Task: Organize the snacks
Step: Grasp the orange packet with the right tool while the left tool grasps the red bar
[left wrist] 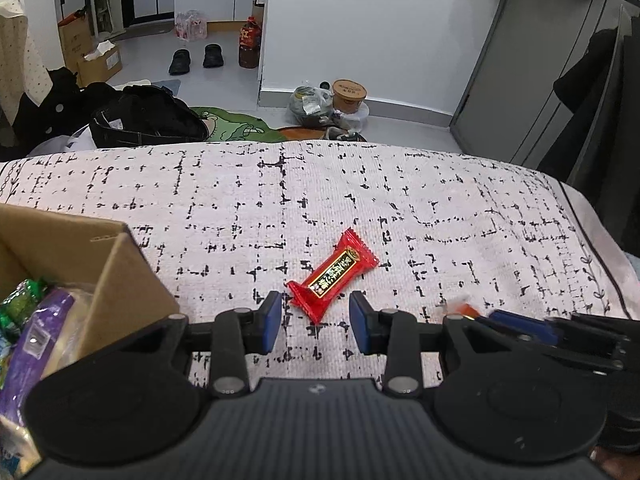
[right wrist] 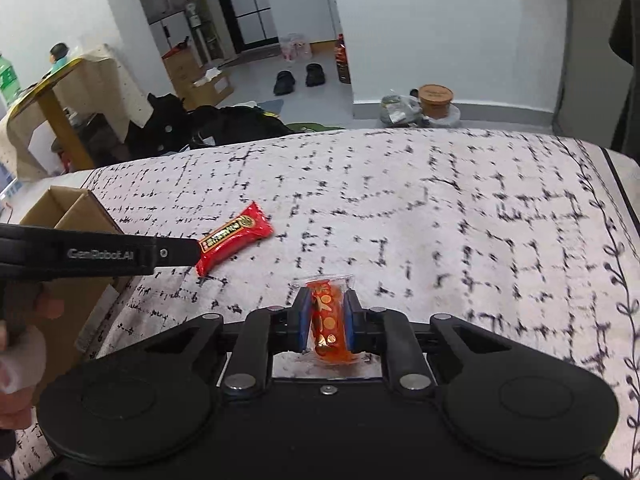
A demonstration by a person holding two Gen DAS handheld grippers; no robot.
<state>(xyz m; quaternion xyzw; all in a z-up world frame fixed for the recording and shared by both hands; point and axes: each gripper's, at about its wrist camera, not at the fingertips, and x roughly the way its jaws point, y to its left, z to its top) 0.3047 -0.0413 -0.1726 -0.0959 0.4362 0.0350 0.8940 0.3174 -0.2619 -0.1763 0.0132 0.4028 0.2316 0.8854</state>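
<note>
Clamped between my right gripper (right wrist: pixel 327 322) pads sits an orange candy (right wrist: pixel 329 320). Beyond it my left gripper (left wrist: pixel 315 320), jaws apart, hovers just short of the red snack bar (left wrist: pixel 334 276) on the patterned cloth (left wrist: pixel 440 208). Left of the bar stands the cardboard box (left wrist: pixel 120 264); only the left view shows packets (left wrist: pixel 36 320) inside.

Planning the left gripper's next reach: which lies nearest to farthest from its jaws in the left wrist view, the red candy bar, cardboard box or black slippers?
1. Red candy bar, just ahead on the cloth.
2. Cardboard box, left side.
3. Black slippers, far floor.
</note>
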